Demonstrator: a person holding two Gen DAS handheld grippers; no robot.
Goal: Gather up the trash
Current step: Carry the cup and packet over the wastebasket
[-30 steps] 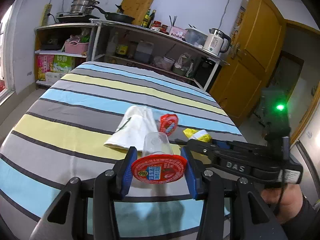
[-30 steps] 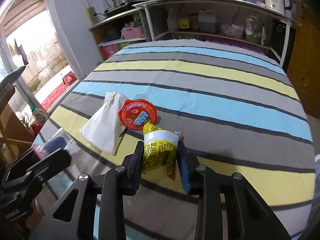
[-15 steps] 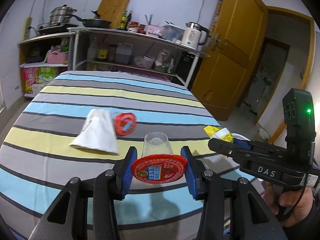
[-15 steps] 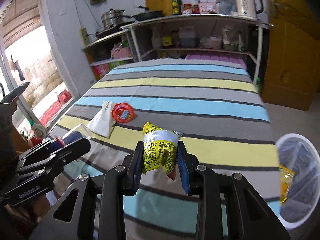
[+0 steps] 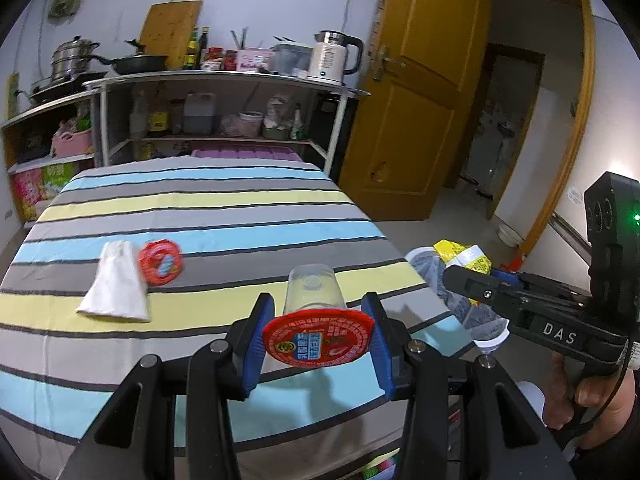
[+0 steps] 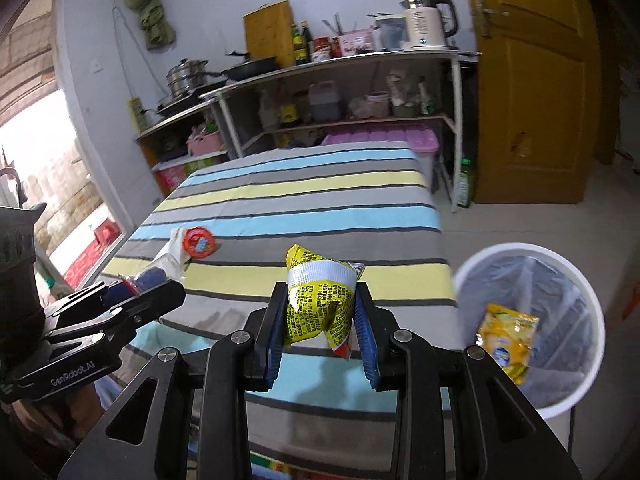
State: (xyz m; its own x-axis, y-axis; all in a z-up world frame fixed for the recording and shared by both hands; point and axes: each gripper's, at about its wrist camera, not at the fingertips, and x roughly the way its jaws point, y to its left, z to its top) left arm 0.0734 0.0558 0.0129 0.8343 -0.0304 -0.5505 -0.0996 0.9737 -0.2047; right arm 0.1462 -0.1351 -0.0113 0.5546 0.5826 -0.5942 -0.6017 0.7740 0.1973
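Observation:
My left gripper (image 5: 318, 338) is shut on a clear plastic cup with a red foil lid (image 5: 318, 342), held over the near edge of the striped table (image 5: 200, 216). My right gripper (image 6: 322, 328) is shut on a crumpled yellow snack wrapper (image 6: 320, 300), held near the table's right corner. A white trash bin (image 6: 532, 320) with a clear liner stands on the floor to the right and holds a yellow packet (image 6: 506, 342). On the table lie a white paper bag (image 5: 116, 284) and a second red-lidded cup (image 5: 161, 262).
Metal shelves (image 5: 216, 112) with pots, bottles and a kettle (image 5: 332, 58) stand behind the table. A yellow wooden door (image 5: 412, 92) is at the right, with open floor in front of it. A person's hand (image 5: 596, 396) grips the right gripper's handle.
Both grippers have drawn back from the table and swung right, each still holding its item. The bin has come into the right wrist view. The bag and the second cup lie farther off.

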